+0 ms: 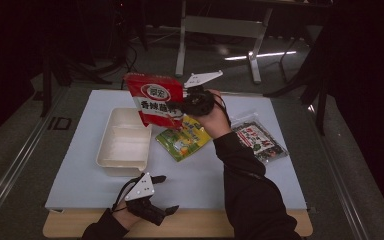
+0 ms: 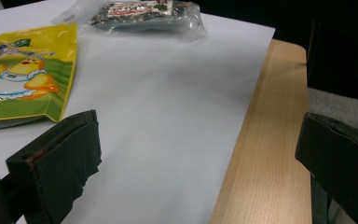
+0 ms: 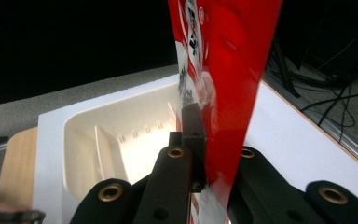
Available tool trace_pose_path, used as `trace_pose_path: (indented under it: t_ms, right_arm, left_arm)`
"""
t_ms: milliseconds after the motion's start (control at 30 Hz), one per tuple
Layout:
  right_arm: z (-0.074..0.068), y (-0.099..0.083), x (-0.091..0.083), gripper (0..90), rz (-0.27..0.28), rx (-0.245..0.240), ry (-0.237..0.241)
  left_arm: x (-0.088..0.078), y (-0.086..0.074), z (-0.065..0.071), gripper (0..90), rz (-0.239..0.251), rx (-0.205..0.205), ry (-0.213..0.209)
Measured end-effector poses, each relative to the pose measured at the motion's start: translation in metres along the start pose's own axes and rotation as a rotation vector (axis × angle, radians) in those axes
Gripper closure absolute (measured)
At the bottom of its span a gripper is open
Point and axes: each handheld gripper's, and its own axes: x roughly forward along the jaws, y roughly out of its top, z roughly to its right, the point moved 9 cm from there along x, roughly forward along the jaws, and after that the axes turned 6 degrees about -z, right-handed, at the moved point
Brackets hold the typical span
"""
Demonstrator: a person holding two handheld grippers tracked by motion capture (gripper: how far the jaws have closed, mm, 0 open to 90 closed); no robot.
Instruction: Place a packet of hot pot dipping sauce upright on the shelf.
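The white tray (image 1: 123, 142) is being taken as the landmark throughout, and things are being read from the left of the table to the right. Nearer the person than the tray, at the table's front edge, the left gripper (image 1: 166, 194) is being held low over the white mat (image 1: 190, 182), its jaws standing wide apart with nothing between them; in the left gripper view bare mat and the wooden table edge (image 2: 265, 154) are being framed between the two black jaws. The tray itself is lying with its long axis running away from the person, and nothing is being seen inside it.

Above the tray's far right corner, the red packet (image 1: 156, 100) is being carried in the air by the right gripper (image 1: 184, 106), whose jaws are being pressed tight on the packet's right edge. The packet is being held upright, its flat face turned toward the person. In the right gripper view the red packet (image 3: 223, 84) is being seen edge-on and the white tray (image 3: 116, 140) is lying just past and below it, so the tray is judged to be the drop point, a short way leftward and down from the right gripper; that hand is much the nearer one.

Right of the tray, the yellow packet (image 1: 183, 140) is lying flat on the mat, and farther right again the dark packet (image 1: 259, 141).
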Motion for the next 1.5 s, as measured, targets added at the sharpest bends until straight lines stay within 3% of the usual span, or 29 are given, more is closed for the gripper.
trace_pose_path:
  t_ms: [1100,1267,1500]
  right_arm:
    - [0.009,0.027,0.107,90.0,0.039,-0.024,0.076]
    - [0.012,0.027,0.121,90.0,0.046,-0.007,0.085]
    - [0.017,0.019,0.138,90.0,0.037,-0.020,0.069]
  left_arm:
    - [-0.014,-0.006,-0.002,1.2,0.017,-0.040,0.014]
    - [-0.015,-0.006,-0.002,1.2,0.021,-0.044,0.012]
    - [-0.015,-0.006,-0.002,1.2,0.024,-0.042,0.008]
